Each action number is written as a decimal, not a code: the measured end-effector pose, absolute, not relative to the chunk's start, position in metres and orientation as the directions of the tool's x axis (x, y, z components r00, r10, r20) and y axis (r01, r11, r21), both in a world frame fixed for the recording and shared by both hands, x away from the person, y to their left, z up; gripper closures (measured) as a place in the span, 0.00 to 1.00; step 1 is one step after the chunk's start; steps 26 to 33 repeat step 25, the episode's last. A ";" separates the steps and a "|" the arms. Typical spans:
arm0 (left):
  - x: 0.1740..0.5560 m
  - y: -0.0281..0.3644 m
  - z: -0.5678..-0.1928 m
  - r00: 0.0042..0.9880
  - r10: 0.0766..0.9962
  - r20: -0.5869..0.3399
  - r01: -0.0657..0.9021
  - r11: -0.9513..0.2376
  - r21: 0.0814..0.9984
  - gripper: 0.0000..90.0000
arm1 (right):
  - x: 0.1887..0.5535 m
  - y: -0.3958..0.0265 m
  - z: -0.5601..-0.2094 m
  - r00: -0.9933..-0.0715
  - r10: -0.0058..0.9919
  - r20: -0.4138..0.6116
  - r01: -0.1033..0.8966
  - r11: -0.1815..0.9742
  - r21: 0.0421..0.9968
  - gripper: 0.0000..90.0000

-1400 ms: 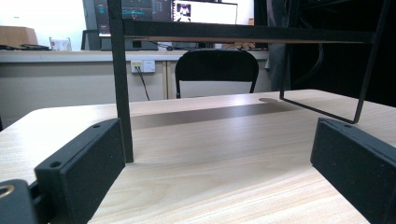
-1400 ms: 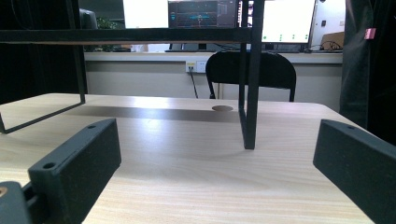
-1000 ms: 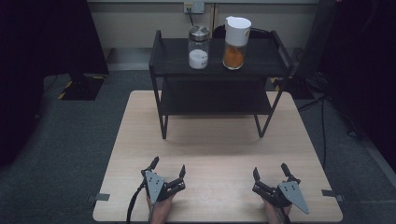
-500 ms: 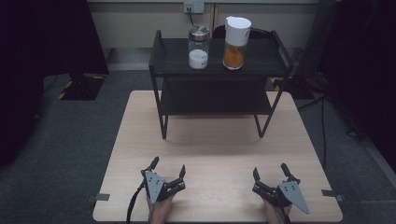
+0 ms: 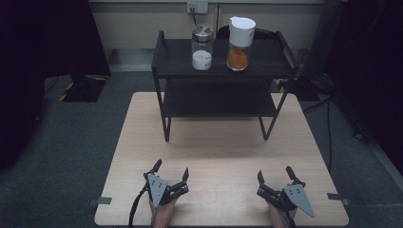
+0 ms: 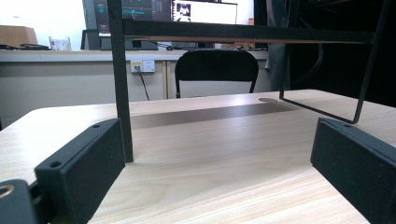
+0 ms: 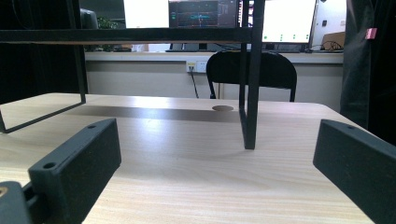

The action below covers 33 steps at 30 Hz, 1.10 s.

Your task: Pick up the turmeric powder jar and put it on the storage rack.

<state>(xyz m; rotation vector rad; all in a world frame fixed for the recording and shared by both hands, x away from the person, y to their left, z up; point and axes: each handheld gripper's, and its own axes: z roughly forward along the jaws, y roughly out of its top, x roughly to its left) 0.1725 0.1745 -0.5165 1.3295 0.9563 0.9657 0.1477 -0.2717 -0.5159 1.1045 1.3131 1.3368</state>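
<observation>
Left tool (image 5: 170, 170) and right tool (image 5: 274, 175) rest level, agape.

Grey carpet floor (image 5: 71, 142), pale wall (image 5: 142, 28) with socket (image 5: 197, 7), black chair (image 6: 217, 70), lit monitors (image 7: 205, 13)

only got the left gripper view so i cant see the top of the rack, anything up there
observer: yes, two jars stand on the top shelf of the rack: a white jar with a metal lid and a taller orange jar with a white lid.
operator: which one is nearer my left tool
observer: the white jar. It stands to the left of the orange jar, and the two are apart.
operator: and wheres the right tool
observer: the right tool is at the near edge of the table, jaws open and holding nothing. It sits level with the left tool, which is also open.
</observation>
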 end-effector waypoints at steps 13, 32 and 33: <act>0.173 0.174 -0.517 0.320 0.947 -0.009 -0.013 0.014 1.000 0.02 | 0.148 -0.272 -0.516 -0.163 0.987 -0.007 -0.025 0.003 1.000 0.00; 0.172 0.173 -0.517 0.317 0.949 -0.009 -0.014 0.014 1.000 0.02 | 0.148 -0.272 -0.516 -0.167 0.986 -0.008 -0.025 0.004 1.000 0.00; 0.172 0.173 -0.517 0.317 0.949 -0.009 -0.014 0.014 1.000 0.02 | 0.148 -0.272 -0.516 -0.167 0.986 -0.008 -0.025 0.004 1.000 0.00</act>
